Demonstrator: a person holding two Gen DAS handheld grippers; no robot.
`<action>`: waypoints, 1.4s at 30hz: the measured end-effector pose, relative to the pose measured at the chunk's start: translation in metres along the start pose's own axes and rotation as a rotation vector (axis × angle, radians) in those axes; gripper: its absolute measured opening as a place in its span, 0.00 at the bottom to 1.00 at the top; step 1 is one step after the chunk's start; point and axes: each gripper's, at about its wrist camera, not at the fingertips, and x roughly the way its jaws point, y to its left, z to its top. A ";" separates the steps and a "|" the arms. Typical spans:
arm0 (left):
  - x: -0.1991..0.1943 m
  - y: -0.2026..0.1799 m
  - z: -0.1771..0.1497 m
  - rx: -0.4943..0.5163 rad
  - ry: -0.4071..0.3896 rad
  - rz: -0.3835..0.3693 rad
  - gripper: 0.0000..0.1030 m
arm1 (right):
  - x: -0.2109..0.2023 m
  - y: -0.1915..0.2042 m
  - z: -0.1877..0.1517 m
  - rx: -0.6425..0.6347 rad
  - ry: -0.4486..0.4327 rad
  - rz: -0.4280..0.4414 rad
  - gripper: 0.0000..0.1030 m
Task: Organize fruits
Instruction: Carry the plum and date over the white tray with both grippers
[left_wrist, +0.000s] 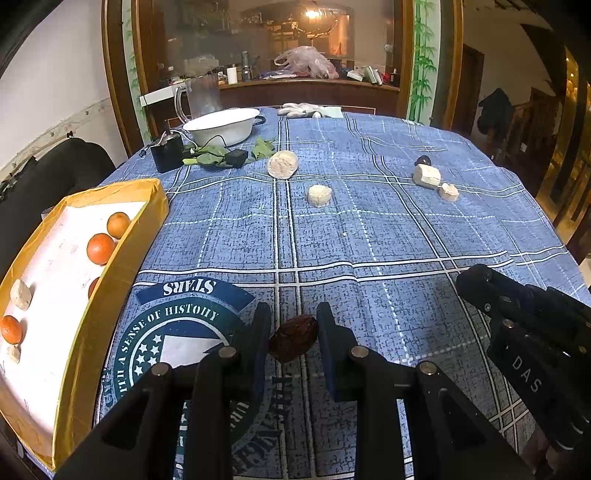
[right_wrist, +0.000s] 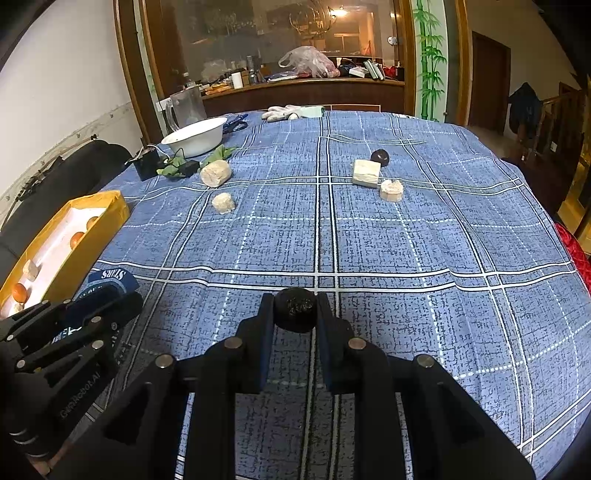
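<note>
Date (left_wrist: 293, 338) crosswise between left gripper (left_wrist: 294, 326) fingers

Home dining room: tablecloth-covered table (right_wrist: 406, 240), cluttered counter (right_wrist: 303, 83).

Our left gripper (left_wrist: 293, 338) and right gripper (right_wrist: 294, 314) are matte black, each with two flat fingers (left_wrist: 263, 332) faced in dark blue pads. Round silver pins dot the angular linkage arms (white lettering, partly readable as "DAS", marks one body).
</note>
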 end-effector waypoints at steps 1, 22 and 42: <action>-0.001 0.000 0.000 0.001 -0.002 0.001 0.24 | 0.000 0.000 0.000 -0.001 -0.002 -0.001 0.22; -0.013 0.014 -0.004 -0.015 -0.019 0.020 0.24 | -0.003 0.009 -0.002 -0.021 -0.012 0.002 0.22; -0.038 0.064 -0.001 -0.099 -0.052 0.093 0.24 | -0.016 0.036 0.008 -0.067 -0.043 0.033 0.23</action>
